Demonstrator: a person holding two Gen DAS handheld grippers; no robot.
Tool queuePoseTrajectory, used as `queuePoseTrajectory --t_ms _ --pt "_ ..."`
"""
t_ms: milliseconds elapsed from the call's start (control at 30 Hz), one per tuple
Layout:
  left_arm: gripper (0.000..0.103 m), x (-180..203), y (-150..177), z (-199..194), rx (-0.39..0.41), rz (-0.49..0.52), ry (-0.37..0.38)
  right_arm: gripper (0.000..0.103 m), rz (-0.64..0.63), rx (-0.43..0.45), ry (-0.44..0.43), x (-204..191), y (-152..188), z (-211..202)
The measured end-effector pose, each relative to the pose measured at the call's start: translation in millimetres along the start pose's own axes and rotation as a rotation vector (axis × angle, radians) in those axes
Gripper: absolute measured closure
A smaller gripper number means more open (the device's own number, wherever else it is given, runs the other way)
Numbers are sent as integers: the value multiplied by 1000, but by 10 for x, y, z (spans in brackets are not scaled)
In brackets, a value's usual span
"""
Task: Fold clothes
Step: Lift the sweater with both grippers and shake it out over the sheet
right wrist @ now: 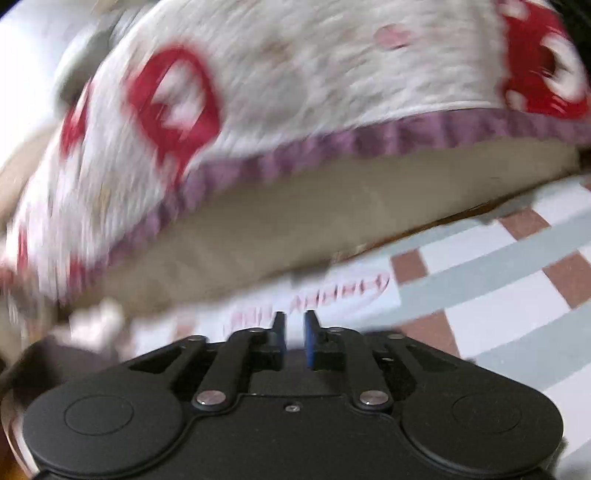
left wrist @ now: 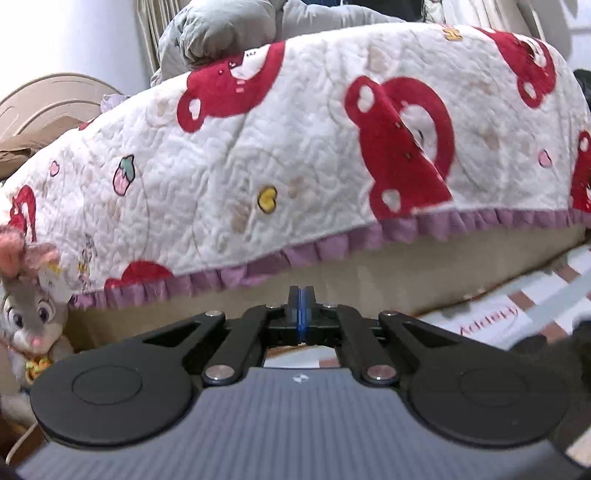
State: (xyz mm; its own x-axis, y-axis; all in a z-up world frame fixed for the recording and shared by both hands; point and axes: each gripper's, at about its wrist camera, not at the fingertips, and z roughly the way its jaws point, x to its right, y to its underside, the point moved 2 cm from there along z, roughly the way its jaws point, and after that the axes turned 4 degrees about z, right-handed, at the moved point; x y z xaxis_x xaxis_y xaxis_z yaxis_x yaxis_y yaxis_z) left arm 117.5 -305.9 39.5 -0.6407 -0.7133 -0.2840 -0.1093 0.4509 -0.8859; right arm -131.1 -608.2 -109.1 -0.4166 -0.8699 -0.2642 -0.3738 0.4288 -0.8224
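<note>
1. The left gripper (left wrist: pixel 301 295), black with blue-edged pads, has its two fingers pressed flat together with nothing visibly caught between them; it hovers in front of the beige side of a mattress (left wrist: pixel 369 273).

2. The right gripper (right wrist: pixel 294 321), of the same black build, holds its fingers slightly parted, a narrow gap showing between the blue pads and nothing in it; this view is smeared by motion blur.

3. A dark fuzzy piece of cloth (left wrist: pixel 554 354), possibly the garment to be folded, shows at the lower right edge of the left wrist view, close beside the gripper's body; what it is cannot be told for sure. A similar dark blurred shape (right wrist: pixel 70 354) lies at the lower left of the right wrist view.

4. Under both grippers runs a sheet checked in white, grey-green and reddish brown (right wrist: pixel 498 295), bearing a line of pink lettering too blurred to read.

5. Over the mattress hangs a white quilted bedspread with red bear shapes and a purple ruffled hem (left wrist: pixel 258 147).

6. A grey plush rabbit with a pink bow (left wrist: pixel 29 306) sits at the bedspread's left end, and a rumpled grey padded quilt (left wrist: pixel 221 33) lies on top at the back.
</note>
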Motion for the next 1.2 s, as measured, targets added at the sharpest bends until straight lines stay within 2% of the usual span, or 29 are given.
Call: queuePoseTrajectory --t_ms 67,133,167,300,367,400,467,533,600,633,667,700,767,800,867,967,1033,1100,1133,1200 --pt "103 27 24 118 -37 17 33 45 -142 -41 5 -194 148 19" --pt "103 140 161 167 -74 26 110 36 -283 -83 10 -387 295 38" --pt "99 206 260 174 -93 18 157 35 -354 -104 12 -483 369 47" --pt "97 509 747 186 -221 -37 332 36 -637 -186 21 -865 661 84" --pt "92 663 978 146 -266 -12 386 39 -764 -213 39 -1024 784 108" --pt "90 739 1090 117 -284 12 405 39 -769 -193 71 -1016 769 124" --pt "71 849 1280 63 -312 59 430 39 -688 -161 98 -933 648 120" --pt "62 920 1458 4 -339 93 459 40 -587 -141 120 -811 557 140" --pt "57 1003 1600 -20 -352 153 436 53 -499 -131 147 -685 500 183" --pt "57 1047 1663 -24 -355 189 414 72 -508 -131 181 -657 519 228" --pt "57 1087 1715 -24 -356 223 390 85 -518 -131 215 -630 537 274" --pt "56 1122 1751 -18 -354 257 364 86 -517 -125 238 -608 545 304" --pt "44 1172 1799 -20 -358 320 344 89 -475 -78 244 -616 519 268" --pt "42 1193 1819 -24 -363 351 341 89 -453 -51 248 -626 506 241" --pt "42 1232 1858 -51 -363 422 330 89 -414 -20 248 -636 478 192" --pt "42 1209 1921 -130 -327 507 260 89 -332 15 210 -597 395 66" --pt "42 1106 1916 -100 -321 451 202 90 -270 39 185 -532 304 -33" --pt "35 970 1883 -32 -301 359 113 90 -197 51 162 -432 221 -126" --pt "31 909 1874 -8 -299 307 91 90 -157 61 149 -379 183 -150" --pt "31 776 1883 5 -326 184 138 90 -88 84 137 -276 113 -143"
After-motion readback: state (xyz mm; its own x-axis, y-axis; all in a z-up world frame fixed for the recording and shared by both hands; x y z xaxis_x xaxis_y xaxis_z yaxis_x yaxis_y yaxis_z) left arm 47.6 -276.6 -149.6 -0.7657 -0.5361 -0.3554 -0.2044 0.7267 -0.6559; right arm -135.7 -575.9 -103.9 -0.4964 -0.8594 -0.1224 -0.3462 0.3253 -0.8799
